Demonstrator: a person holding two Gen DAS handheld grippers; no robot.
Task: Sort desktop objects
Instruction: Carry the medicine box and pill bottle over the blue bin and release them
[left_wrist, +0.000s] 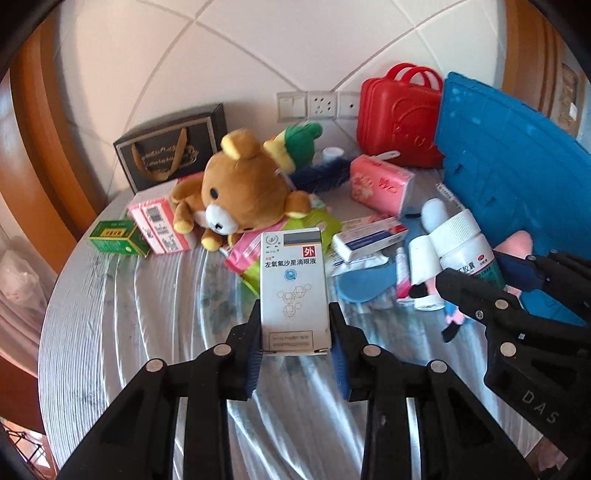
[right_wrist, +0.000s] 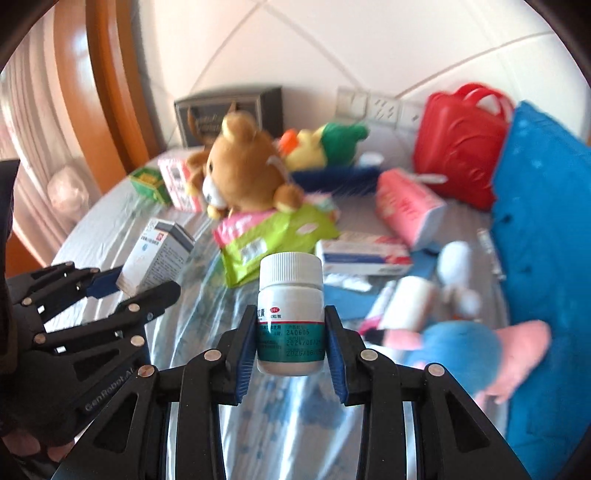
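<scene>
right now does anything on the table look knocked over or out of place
Yes: the brown teddy bear is tipped onto its side, sprawled over the pink and green packets. Nothing looks spilled or broken. The left gripper holds its box squarely.

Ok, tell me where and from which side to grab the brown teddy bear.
Probably grip the brown teddy bear across its head, coming from above. It lies on its side atop packets, boxes crowd its left, the green plush sits behind, and the head is its largest exposed soft part.
</scene>
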